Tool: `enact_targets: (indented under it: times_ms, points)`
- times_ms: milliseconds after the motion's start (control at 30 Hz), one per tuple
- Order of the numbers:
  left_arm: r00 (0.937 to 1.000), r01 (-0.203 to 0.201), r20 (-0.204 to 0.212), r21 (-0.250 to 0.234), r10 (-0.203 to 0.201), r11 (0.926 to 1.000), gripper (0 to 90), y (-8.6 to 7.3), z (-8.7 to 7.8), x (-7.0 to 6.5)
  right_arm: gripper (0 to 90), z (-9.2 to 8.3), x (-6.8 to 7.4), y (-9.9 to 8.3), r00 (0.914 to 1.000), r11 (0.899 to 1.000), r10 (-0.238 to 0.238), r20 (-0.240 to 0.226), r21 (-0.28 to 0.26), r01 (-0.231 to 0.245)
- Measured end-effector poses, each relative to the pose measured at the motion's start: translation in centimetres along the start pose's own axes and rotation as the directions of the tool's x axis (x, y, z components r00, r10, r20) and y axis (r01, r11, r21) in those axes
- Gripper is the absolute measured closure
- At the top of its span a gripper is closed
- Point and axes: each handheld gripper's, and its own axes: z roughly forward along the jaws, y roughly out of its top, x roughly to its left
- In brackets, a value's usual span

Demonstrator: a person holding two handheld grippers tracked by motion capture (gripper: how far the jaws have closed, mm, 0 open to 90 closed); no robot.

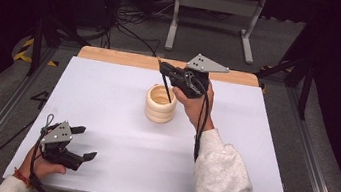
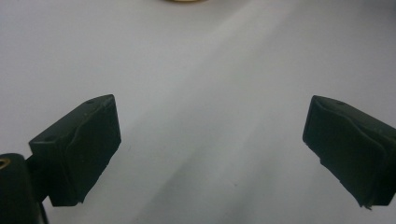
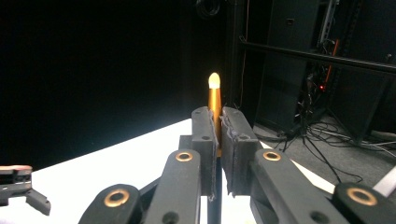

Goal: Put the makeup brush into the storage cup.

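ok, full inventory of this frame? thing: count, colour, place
pen: 1, black with orange end, clamped in the right gripper, lower tip in the cup's mouth
cup: 1, cream, ribbed, upright mid-table
table top: 1, white, wooden strip along far edge
white stand: 1, floor beyond the table
left gripper: 1, black, near-left corner of table top, jaws open, empty
right gripper: 1, black, above cup, jaws shut on pen
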Motion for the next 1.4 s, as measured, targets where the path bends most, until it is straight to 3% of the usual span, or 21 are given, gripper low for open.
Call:
enact_targets:
  times_ms: [733,1400]
  points:
    - [1.0,0.001,0.006,0.004,-0.001,1.0,4.8,-0.2,-0.1,0.1,84.8,2.6,-1.8,-2.1,0.9987,0.999,0.051,0.003,0.0,-0.051]
    - [1.0,-0.003,0.001,0.004,0.003,1.0,4.8,-0.2,-0.1,-0.1,84.7,2.8,-2.5,-4.9,0.9973,0.997,0.069,0.025,0.038,-0.07]
